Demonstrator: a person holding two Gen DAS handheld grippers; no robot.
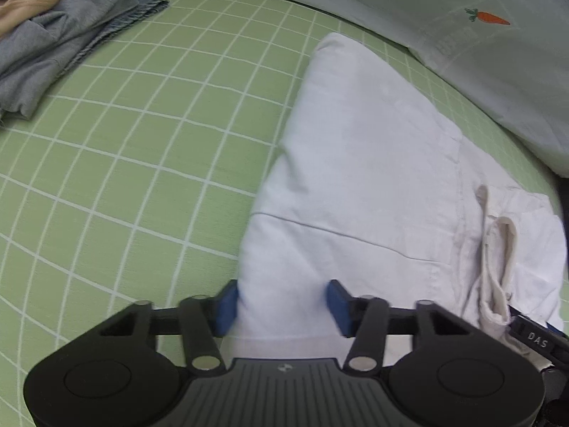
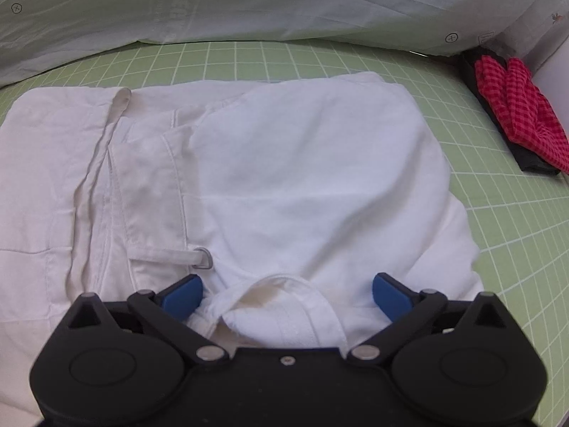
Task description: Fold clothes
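A white garment [image 1: 359, 185] lies partly folded on a green checked bedsheet [image 1: 142, 149]. In the left wrist view my left gripper [image 1: 282, 306] is open, its blue pads either side of the garment's near edge. In the right wrist view the same white garment [image 2: 302, 163] fills the middle, with a strap and metal ring [image 2: 203, 258] and a collar-like band [image 2: 281, 295] at the near edge. My right gripper [image 2: 287, 297] is wide open over that band, holding nothing.
A pile of grey and beige clothes [image 1: 60, 32] lies at the far left. A pale pillow with a carrot print [image 1: 480, 25] lies along the back; it also shows in the right wrist view [image 2: 284, 3]. A red checked cloth [image 2: 522, 110] lies at the right.
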